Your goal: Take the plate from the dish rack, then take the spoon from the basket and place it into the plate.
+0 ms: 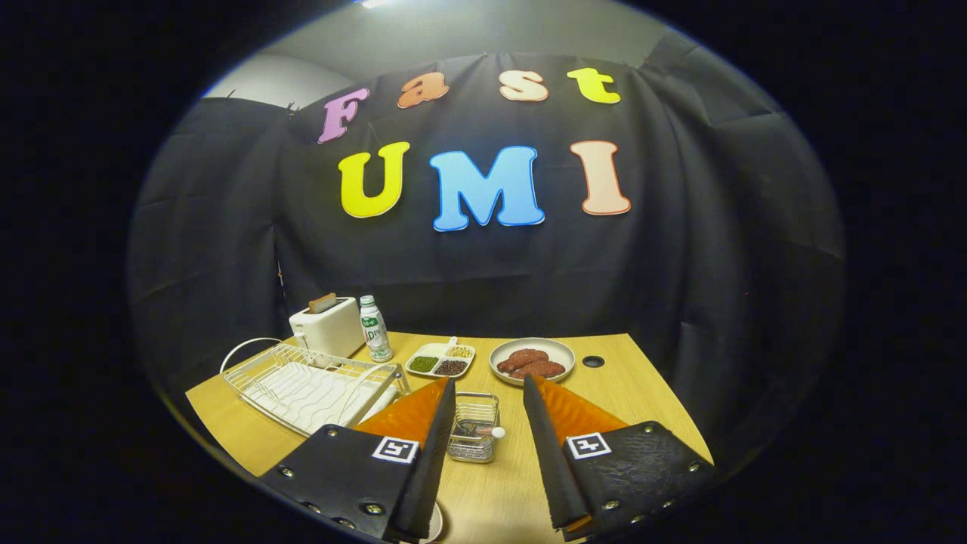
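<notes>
The gripper (489, 446) hangs above the near part of the table (627, 393), its fingers spread wide with nothing between them but open air. Looking along them, the small wire basket (473, 427) sits in the gap, just ahead of the tips, near the middle of the table. A spoon (480, 431) lies inside it, its pale handle end poking toward the right side.

The rack (310, 385) lies along the left edge, past the left finger. A white curved rim (433, 521) shows at the near edge beneath the left finger; it may be the plate, already out of the rack, but too little of it is visible to be sure.

Along the far edge stand a toaster (326, 326), a bottle (375, 329), a divided tray (440, 360) and a dish (532, 360) of reddish food, all well clear of the work.

The wide stance, centred on the basket, suits a reach for the spoon, probably the step in hand.
</notes>
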Demonstrator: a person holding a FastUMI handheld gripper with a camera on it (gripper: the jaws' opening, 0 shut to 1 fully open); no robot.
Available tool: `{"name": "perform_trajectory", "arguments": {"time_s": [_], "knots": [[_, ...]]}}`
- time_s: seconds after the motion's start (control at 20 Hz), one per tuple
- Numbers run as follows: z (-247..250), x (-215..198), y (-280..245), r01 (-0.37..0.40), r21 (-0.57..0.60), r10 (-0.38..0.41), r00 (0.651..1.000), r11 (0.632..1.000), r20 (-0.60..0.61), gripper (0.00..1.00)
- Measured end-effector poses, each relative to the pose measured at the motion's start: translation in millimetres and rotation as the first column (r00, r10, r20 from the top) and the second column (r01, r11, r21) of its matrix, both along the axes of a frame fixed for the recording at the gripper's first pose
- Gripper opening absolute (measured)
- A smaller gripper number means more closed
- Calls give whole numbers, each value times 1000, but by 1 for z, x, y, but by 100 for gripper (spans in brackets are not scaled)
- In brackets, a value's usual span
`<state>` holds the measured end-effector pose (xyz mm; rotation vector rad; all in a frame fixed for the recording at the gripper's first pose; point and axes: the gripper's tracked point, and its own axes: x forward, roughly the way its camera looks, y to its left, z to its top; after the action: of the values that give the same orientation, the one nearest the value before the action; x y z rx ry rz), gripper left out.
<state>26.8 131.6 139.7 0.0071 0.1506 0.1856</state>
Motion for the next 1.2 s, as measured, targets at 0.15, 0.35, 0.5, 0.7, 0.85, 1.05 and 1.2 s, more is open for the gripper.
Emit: {"name": "perform_trajectory", "arguments": {"time_s": [0.15, 0.35, 0.5, 0.7, 0.85, 1.05, 1.2], "knots": [[-8, 19, 0, 8, 6, -8, 999, 1000, 35, 57], [-32, 47, 3, -2, 28, -1, 996, 1000, 86, 57], [-51, 69, 6, 3, 21, -5, 994, 1000, 107, 57], [-70, 93, 11, 0, 22, -3, 994, 1000, 113, 57], [-82, 105, 12, 12, 19, -14, 993, 1000, 114, 56], [-93, 116, 18, 22, 24, -24, 994, 999, 103, 51], [-94, 120, 27, -15, 23, 12, 994, 1000, 108, 32]]}}
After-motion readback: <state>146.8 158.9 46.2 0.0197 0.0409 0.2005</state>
